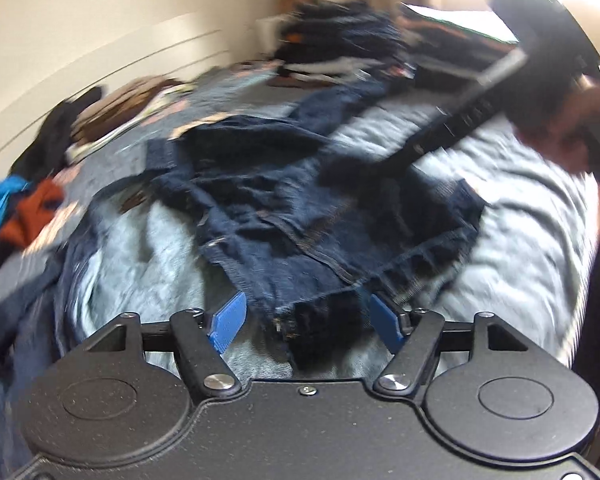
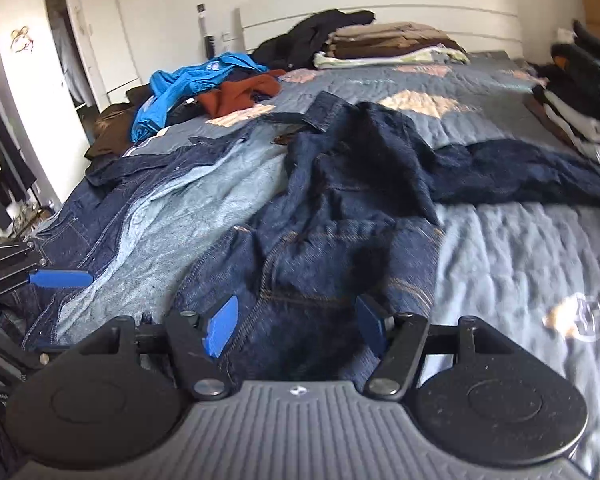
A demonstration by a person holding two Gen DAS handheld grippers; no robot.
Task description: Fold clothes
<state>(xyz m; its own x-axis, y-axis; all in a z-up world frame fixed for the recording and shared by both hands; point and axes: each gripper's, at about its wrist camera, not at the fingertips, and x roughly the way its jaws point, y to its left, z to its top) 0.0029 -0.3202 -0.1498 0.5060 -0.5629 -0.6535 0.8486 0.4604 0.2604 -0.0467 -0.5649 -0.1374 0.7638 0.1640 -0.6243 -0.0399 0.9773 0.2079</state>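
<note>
Garment: dark denim jacket [image 2: 340, 200] lies crumpled mid-bed, pale lining up, on the blue quilt [image 2: 520, 264].
Left gripper [image 1: 306, 320]: jaws wide, hem edge between the pads, not pinched.
Right gripper [image 2: 296, 322]: jaws wide over denim, nothing held.
Advice: likely best to pinch one hem layer each, then pull taut.
Count: two grippers; one jacket; two folded stacks [image 2: 392, 44] visible.
</note>
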